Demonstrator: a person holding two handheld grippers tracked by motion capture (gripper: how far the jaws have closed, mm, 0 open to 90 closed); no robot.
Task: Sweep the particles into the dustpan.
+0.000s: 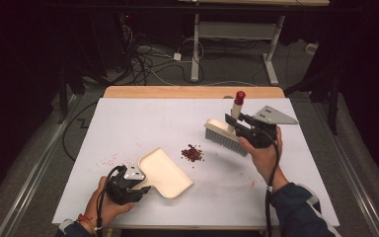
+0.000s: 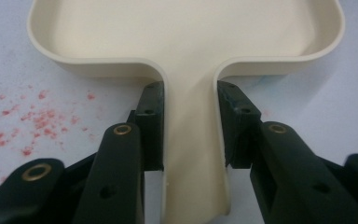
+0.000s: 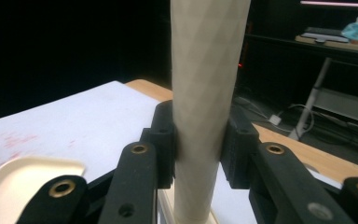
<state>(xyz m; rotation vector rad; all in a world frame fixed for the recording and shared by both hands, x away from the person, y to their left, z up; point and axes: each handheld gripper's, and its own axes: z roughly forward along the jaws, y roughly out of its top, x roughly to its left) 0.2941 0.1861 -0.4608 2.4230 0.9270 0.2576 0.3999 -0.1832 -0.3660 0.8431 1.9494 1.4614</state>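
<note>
A cream dustpan (image 1: 165, 173) lies flat on the white table (image 1: 143, 118), its mouth toward a small pile of dark red bits (image 1: 192, 153). My left gripper (image 1: 145, 189) is shut on the dustpan's handle (image 2: 191, 154), and both pads press its sides. A brush with grey bristles (image 1: 225, 139) and a cream, red-tipped handle (image 1: 237, 106) hangs just right of the pile, above the table. My right gripper (image 1: 232, 121) is shut on that brush handle (image 3: 203, 107), which stands upright between the jaws.
Faint red specks (image 1: 109, 160) stain the table left of the dustpan. A wooden strip (image 1: 192, 92) edges the table's far side. Beyond it are cables on the floor and a white desk frame (image 1: 237, 44).
</note>
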